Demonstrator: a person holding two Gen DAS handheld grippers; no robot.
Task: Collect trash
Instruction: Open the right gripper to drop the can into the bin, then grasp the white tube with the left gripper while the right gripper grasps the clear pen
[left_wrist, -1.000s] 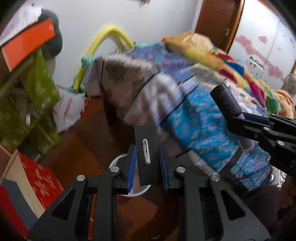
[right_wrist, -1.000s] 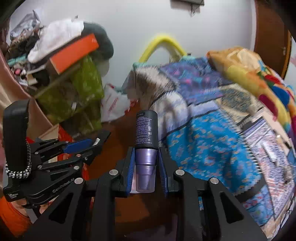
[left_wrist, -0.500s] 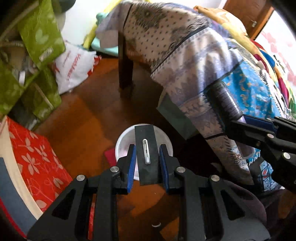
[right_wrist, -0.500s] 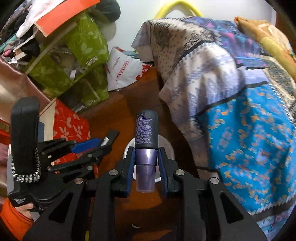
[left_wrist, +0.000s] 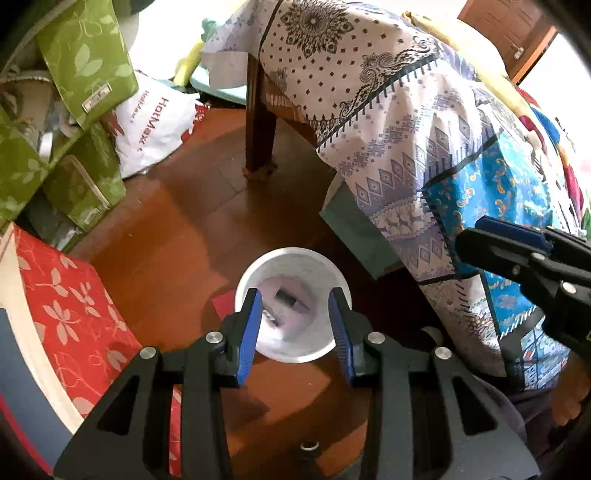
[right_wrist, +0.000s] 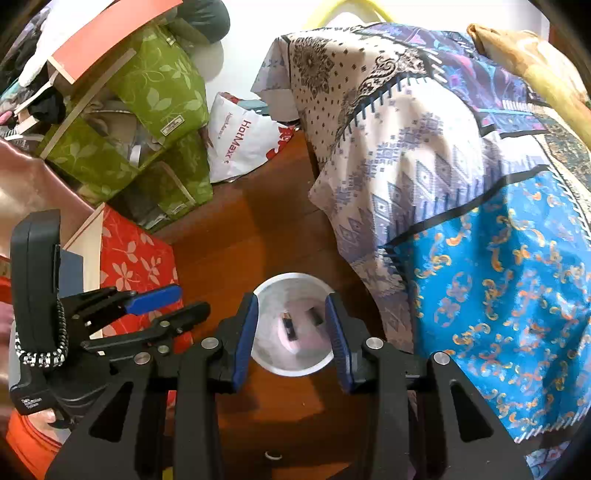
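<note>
Both tools hover over the white bin (left_wrist: 291, 314) on the floor beside the bed corner; left tool (left_wrist: 295, 325) and right tool (right_wrist: 291, 332) gape wide, empty. Dark trash pieces (right_wrist: 290, 325) lie inside; likely light, rigid, pinch mid-body.

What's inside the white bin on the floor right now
Inside the white bin, dark items lie at the bottom: an elongated piece and a smaller one. They are too blurred to identify, and the near wall hides part of the floor.
</note>
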